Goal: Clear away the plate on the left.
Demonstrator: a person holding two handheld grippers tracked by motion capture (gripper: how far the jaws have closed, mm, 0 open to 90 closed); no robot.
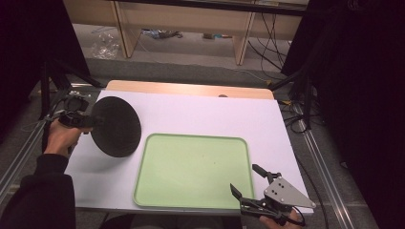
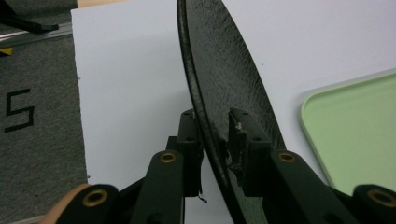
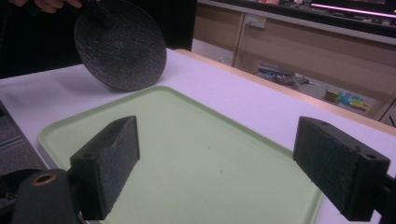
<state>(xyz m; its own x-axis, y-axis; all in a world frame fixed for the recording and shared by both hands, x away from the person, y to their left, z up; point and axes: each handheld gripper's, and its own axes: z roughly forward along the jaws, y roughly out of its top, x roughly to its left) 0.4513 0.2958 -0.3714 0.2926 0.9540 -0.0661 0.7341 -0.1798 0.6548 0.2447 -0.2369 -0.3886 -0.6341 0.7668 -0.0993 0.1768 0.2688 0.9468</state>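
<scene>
Left gripper [image 1: 88,121]: clenched on the rim of a black round plate [image 1: 116,126]. In the left gripper view the two jaws pinch the plate's edge [image 2: 212,140] from both faces, with the plate [image 2: 224,70] standing on edge between them and extending away from the jaws. In the high view the plate is held tilted and lifted off the white table top [image 1: 200,112], with its shadow on the surface below. The person's left hand [image 1: 59,136] grips the tool at the table's left edge.

Right gripper [image 1: 246,181]: released, jaws spread wide with nothing between them. In the right gripper view the two black pads [image 3: 105,163] stand well apart over the near part of a light green tray [image 3: 187,154]. The tray [image 1: 191,169] lies flat on the white top, just ahead of the right gripper and beside the held plate. From the right gripper's side the plate [image 3: 120,44] appears beyond the tray's far corner, tilted, with the left hand [image 3: 51,4] at its upper rim.
</scene>
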